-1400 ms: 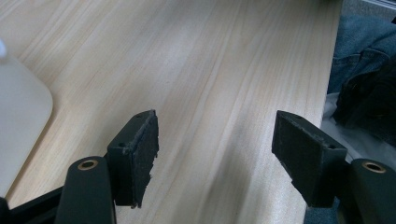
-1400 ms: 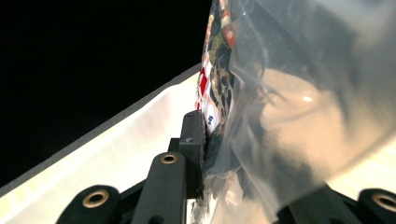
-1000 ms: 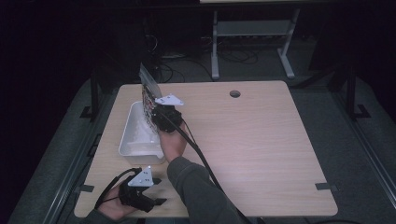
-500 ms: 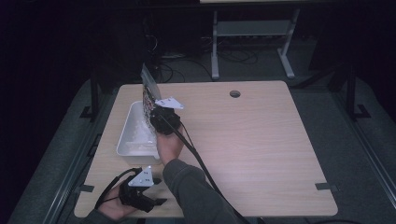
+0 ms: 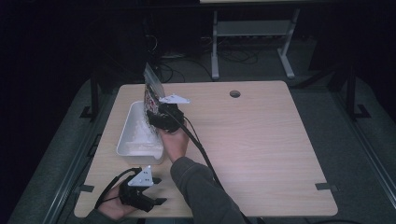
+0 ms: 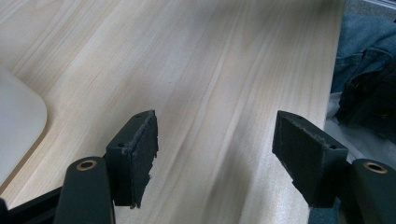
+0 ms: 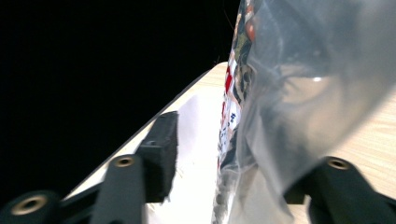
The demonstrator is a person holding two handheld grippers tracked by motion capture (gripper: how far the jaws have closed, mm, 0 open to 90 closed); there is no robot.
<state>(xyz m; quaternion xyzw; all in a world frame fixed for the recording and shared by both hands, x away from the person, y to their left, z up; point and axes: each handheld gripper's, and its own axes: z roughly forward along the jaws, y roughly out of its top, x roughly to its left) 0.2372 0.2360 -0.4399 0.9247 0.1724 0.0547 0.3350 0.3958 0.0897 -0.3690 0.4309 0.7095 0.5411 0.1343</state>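
Crinkly clear plastic, the printed bag [image 5: 152, 91] stood upright over the far end of the white tray [image 5: 128, 144], between my right gripper [image 7: 233, 182]'s parted jaws. My left gripper [image 6: 215, 154] gaped empty near the table [image 5: 261, 140]'s front edge.

Bag [image 7: 289, 93] blurred and cut off at top edge, hiding right gripper's [image 7: 233, 186] far pad

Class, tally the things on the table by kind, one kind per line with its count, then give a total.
Grippers: 2 (left gripper, right gripper)
White bins: 1 (bin)
Plastic bags: 1 (bag, standing up out of the bin)
Total: 4
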